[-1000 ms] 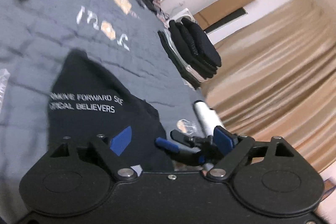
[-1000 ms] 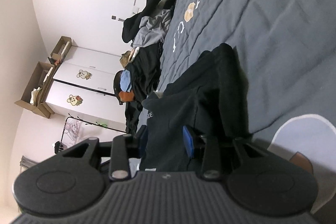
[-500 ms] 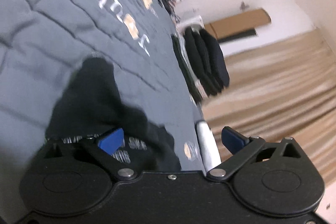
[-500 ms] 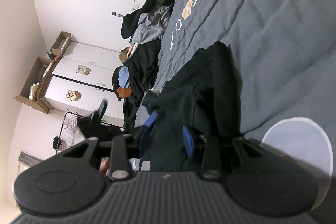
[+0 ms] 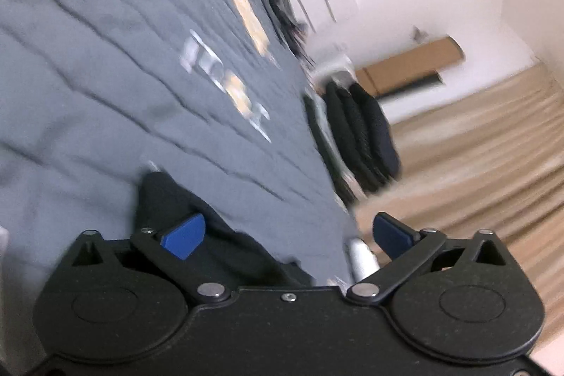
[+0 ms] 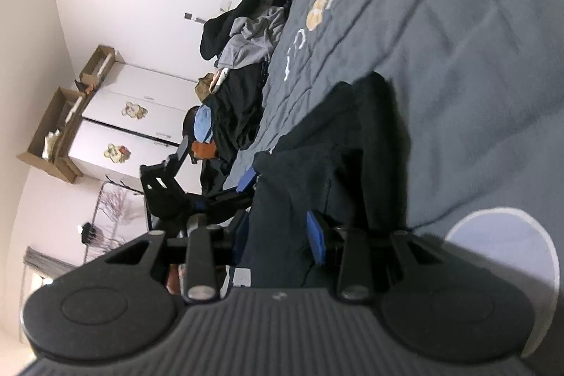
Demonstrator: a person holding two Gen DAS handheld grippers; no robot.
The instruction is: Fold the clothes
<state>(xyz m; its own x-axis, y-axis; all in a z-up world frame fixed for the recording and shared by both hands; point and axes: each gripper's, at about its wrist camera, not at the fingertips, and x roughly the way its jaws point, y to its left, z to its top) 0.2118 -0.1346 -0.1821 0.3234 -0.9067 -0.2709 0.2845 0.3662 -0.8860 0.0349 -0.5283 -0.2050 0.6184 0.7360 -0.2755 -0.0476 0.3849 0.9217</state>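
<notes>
Left wrist: left hand-held gripper [image 5: 287, 233] now spread wide, empty; right hand-held gripper [image 6: 278, 229] still clamps black garment [image 6: 352, 143].

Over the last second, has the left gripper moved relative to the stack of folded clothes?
Yes. The left gripper swung left; the folded stack sits further right.
</notes>
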